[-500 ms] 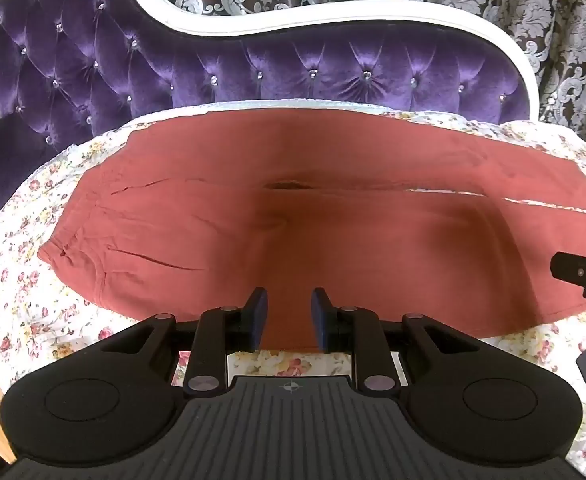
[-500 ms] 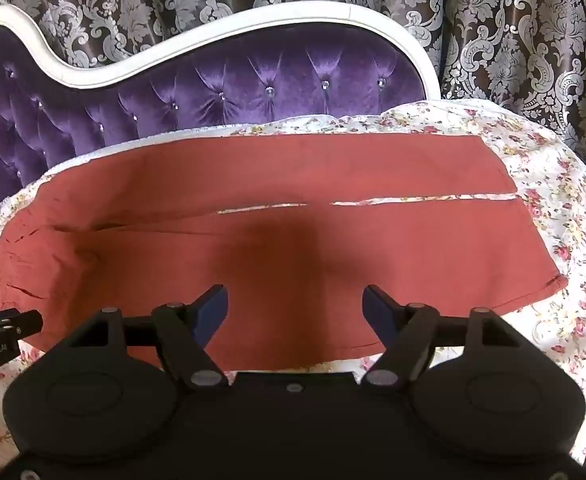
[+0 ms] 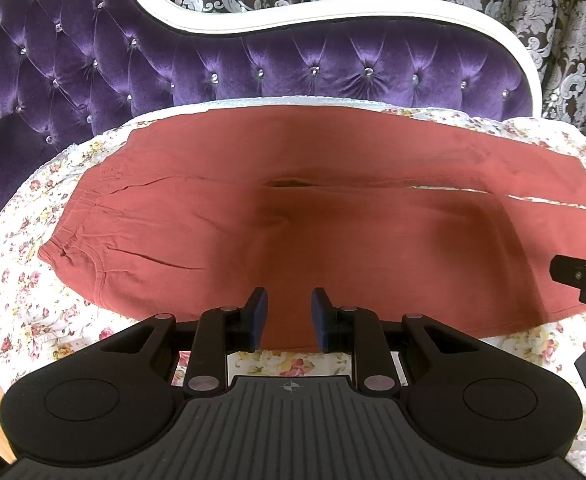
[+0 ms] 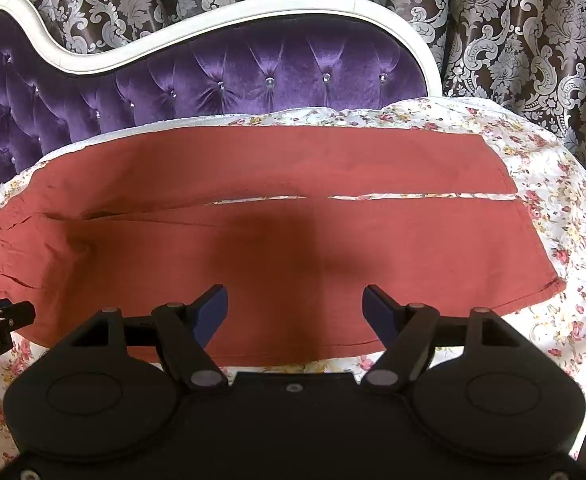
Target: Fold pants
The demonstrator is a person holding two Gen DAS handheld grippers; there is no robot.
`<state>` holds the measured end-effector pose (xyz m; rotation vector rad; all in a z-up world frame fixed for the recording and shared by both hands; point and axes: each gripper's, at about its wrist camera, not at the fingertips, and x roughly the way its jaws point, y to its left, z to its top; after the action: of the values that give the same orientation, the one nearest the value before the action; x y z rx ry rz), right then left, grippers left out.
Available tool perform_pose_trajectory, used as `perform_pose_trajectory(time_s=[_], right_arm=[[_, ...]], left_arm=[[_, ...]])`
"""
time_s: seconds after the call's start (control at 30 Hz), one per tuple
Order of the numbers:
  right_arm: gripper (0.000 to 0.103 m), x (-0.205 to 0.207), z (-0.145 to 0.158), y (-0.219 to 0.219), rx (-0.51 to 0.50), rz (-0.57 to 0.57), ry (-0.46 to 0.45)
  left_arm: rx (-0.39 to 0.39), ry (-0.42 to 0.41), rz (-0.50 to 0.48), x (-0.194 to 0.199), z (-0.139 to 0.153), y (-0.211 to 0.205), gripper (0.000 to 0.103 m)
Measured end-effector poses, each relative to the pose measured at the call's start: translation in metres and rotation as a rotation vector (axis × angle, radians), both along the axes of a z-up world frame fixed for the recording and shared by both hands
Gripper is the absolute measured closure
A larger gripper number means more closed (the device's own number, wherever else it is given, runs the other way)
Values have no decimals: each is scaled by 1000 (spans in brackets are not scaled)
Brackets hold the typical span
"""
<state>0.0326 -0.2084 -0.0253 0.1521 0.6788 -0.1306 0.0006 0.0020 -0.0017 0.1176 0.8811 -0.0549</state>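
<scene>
Rust-red pants lie flat on a floral sheet, waistband to the left, both legs stretched right with a thin gap between them; they also fill the right wrist view. My left gripper hovers over the near edge of the pants at mid-length, jaws a narrow gap apart, holding nothing. My right gripper is wide open and empty above the near leg's front edge. The right gripper's tip shows at the right edge of the left wrist view.
The floral sheet covers a purple tufted sofa with a white frame. Patterned curtains hang behind. The sheet's front edge lies just under both grippers. The left gripper's tip pokes in at the left.
Both grippers have held nearly still. The pants have not moved.
</scene>
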Motion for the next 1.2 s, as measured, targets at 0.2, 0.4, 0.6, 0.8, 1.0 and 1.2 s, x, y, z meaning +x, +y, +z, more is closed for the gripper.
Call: perform_pose_trajectory(time_s=[0.2, 0.4, 0.6, 0.8, 1.0, 1.2], right_arm=[[26, 0, 0, 1, 0, -1, 2], [26, 1, -1, 3, -2, 1, 4], [26, 4, -3, 2, 0, 4, 10], [26, 6, -4, 1, -23, 19, -6], [26, 9, 5, 2, -133, 112, -146], [32, 50, 17, -5, -213, 233, -159]], left_arm=[[0, 0, 1, 0, 0, -1, 80], [2, 3, 2, -1, -2, 0, 80], [7, 13, -1, 3, -5, 1, 80], [20, 19, 0, 6, -9, 1, 80], [29, -17, 2, 21, -9, 4, 80], [45, -35, -10, 44, -8, 3, 80]])
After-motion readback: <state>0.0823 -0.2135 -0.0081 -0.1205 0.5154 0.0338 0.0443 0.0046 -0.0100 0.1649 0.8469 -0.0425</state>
